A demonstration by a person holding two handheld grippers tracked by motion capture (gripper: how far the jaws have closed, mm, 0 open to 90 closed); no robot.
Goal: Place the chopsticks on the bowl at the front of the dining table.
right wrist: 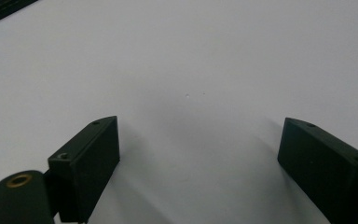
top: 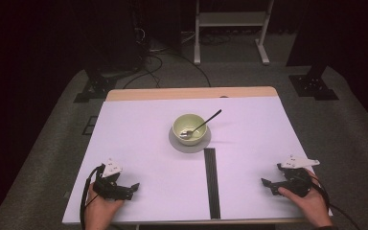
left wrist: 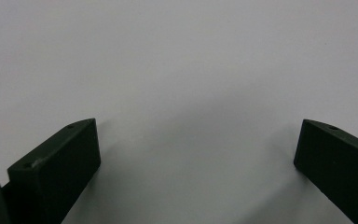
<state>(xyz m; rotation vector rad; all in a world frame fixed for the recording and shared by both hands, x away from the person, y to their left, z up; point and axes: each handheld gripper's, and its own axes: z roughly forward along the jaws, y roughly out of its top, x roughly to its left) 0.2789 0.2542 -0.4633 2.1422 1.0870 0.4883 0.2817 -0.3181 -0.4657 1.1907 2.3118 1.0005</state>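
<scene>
Both hands rest low at the near edge of the white counter (top: 139, 139), one toward each corner, wrists coming in from below. The left tool (top: 130, 188) lies on the surface pointing right, its jaws apart with bare counter between them. The right tool (top: 270, 182) points left, jaws likewise apart. Well ahead, mid-counter, a pale green bowl (top: 190, 127) sits on a grey plate (top: 177, 142), a spoon (top: 202, 124) leaning in it. A black strip (top: 212, 182) runs from the plate toward the near edge.

Pale green bowl (top: 189, 126) with spoon (top: 201, 124) on grey saucer (top: 189, 143), beside black strip (top: 212, 182) on white table (top: 139, 139).
</scene>
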